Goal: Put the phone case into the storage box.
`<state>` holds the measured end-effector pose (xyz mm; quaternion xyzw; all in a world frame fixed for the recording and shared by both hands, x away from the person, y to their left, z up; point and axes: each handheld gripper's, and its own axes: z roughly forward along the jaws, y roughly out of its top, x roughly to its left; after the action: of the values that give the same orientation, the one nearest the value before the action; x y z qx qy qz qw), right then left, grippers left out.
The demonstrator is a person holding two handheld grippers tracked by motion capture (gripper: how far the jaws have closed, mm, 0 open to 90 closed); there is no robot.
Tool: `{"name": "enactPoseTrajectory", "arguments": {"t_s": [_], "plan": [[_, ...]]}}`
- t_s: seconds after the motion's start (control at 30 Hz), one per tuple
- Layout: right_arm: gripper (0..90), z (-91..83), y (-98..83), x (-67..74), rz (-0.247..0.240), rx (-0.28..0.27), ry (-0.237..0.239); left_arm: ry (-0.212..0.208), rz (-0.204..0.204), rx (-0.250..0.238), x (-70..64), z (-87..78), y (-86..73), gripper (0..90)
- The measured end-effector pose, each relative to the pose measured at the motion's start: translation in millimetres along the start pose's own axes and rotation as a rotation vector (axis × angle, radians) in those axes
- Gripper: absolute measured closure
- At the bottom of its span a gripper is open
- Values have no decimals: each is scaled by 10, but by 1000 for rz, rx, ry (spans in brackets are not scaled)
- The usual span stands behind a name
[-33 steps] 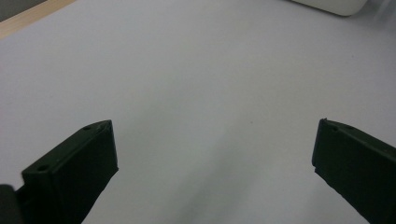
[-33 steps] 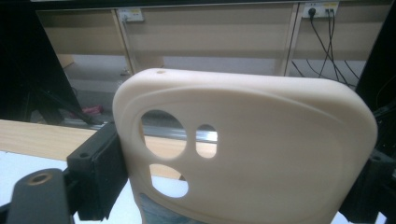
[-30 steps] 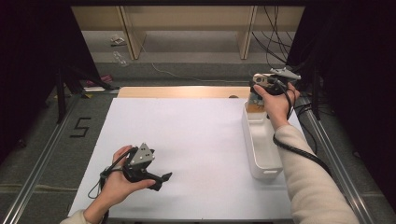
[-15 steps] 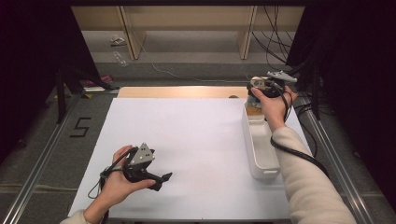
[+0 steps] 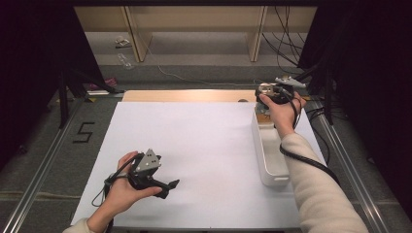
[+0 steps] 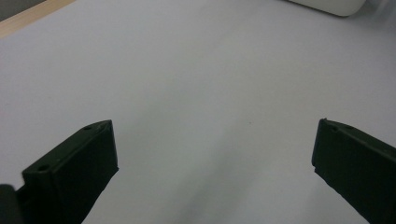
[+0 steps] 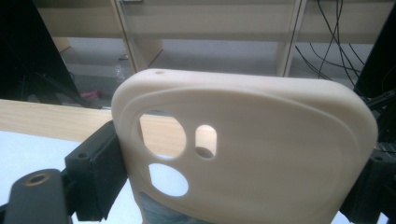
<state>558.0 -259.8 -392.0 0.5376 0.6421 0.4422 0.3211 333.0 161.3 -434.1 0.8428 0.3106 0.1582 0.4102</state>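
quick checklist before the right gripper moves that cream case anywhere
1. Phone case sits between the right gripper jaws, both sides pressed: ok.
2. Case lifted free of the white tray: cannot tell.
3. Left gripper open, nothing between its jaws: ok.
4. Left gripper well away from the tray: ok.
5. White sheet bare for a set-down: ok.
6. Tray contents: cannot tell.
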Motion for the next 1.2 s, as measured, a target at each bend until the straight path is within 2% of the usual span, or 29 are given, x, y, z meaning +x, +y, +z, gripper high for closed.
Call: {"name": "enactPoseTrajectory", "arguments": {"t_s": [0.7,1.2], "plan": [[129,73,-149,19,-29,37,-2,1,2,0,-2,0,1,0],[123,96,-177,11,-30,30,2,1,2,-1,-2,-1,2,0]]}}
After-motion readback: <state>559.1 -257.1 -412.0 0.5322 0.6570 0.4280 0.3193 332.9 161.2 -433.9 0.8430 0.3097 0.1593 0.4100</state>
